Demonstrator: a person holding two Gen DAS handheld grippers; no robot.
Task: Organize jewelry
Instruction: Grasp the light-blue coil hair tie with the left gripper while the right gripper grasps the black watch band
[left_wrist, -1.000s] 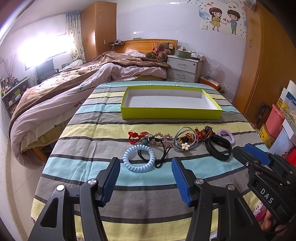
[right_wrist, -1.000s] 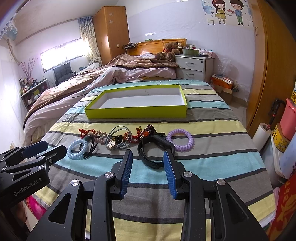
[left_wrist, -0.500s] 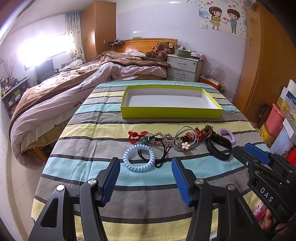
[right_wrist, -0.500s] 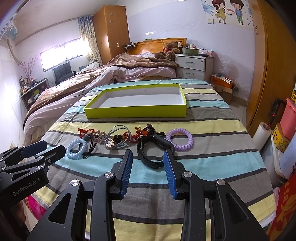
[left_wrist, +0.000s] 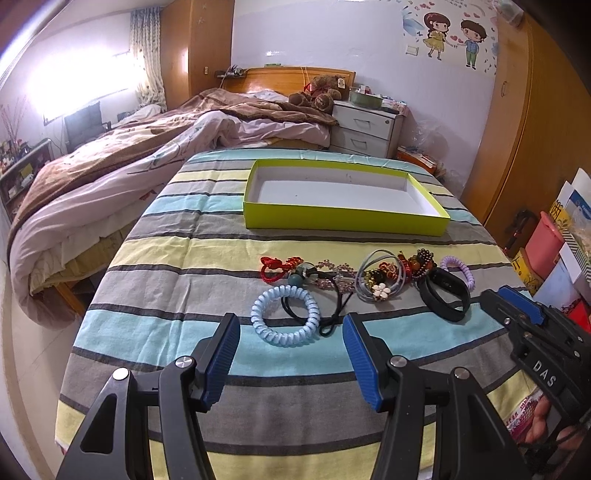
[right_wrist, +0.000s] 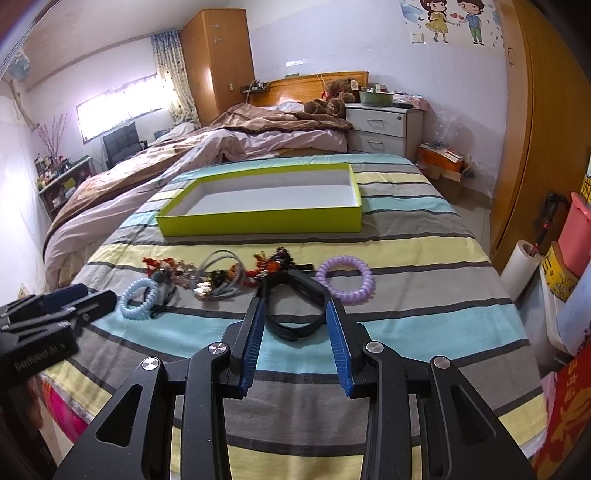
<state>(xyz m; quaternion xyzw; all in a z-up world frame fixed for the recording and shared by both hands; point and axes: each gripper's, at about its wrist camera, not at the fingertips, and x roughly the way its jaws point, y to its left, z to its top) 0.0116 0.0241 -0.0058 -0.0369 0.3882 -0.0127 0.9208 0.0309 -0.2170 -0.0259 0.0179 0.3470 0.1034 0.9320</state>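
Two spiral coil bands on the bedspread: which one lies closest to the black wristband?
The purple coil band, right beside the black wristband; the light blue coil band lies at the row's far left end.

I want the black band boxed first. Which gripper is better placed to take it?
Probably right. The right gripper, open and empty, points at the black band, which lies just beyond its fingertips. The left gripper, also open, faces the blue spiral hair tie instead.
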